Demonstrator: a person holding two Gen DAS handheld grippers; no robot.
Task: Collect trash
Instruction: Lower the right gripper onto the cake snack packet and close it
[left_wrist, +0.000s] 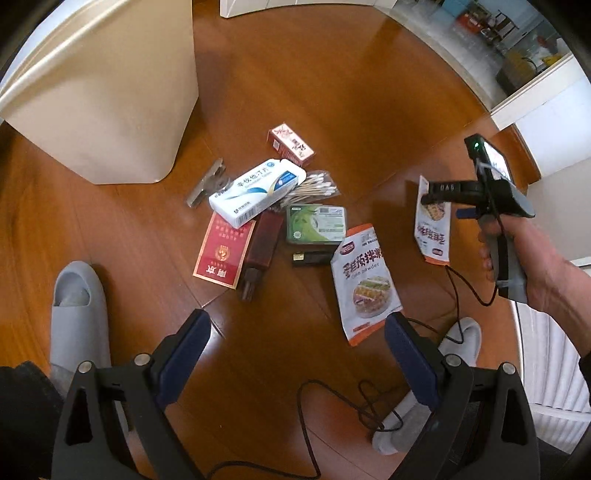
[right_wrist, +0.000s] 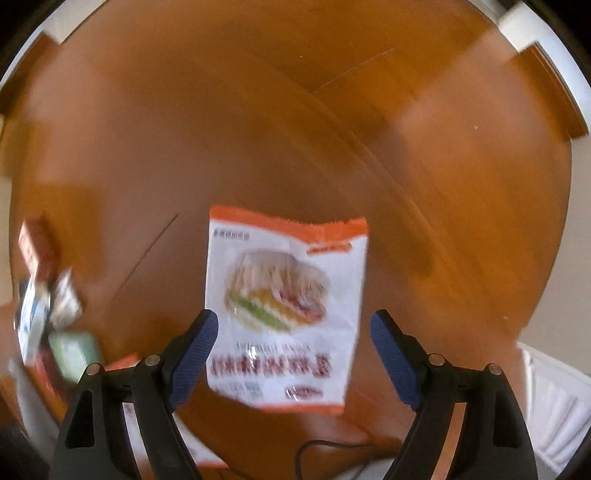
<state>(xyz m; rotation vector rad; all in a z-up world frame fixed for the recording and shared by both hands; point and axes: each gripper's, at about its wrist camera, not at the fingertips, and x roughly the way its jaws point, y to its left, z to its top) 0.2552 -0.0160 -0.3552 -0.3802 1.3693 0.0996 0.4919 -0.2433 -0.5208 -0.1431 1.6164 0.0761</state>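
Trash lies on the wooden floor: a white-and-blue medicine box (left_wrist: 256, 192), a red carton (left_wrist: 224, 254), a green box (left_wrist: 316, 224), a brown box (left_wrist: 291, 143), cotton swabs (left_wrist: 314, 188) and an orange-edged powder packet (left_wrist: 364, 284). A beige bin (left_wrist: 110, 92) stands at the upper left. My left gripper (left_wrist: 297, 332) is open above the floor, short of the pile. My right gripper (right_wrist: 293, 332) is open over a second powder packet (right_wrist: 286, 306), also seen in the left wrist view (left_wrist: 432, 229). The right wrist view is blurred.
My feet in grey slippers (left_wrist: 79, 314) stand at the left and the lower right (left_wrist: 424, 398). A black cable (left_wrist: 369, 402) trails across the floor. A metal clip (left_wrist: 207, 182) and a dark brown box (left_wrist: 260, 254) lie in the pile. White walls stand at the right.
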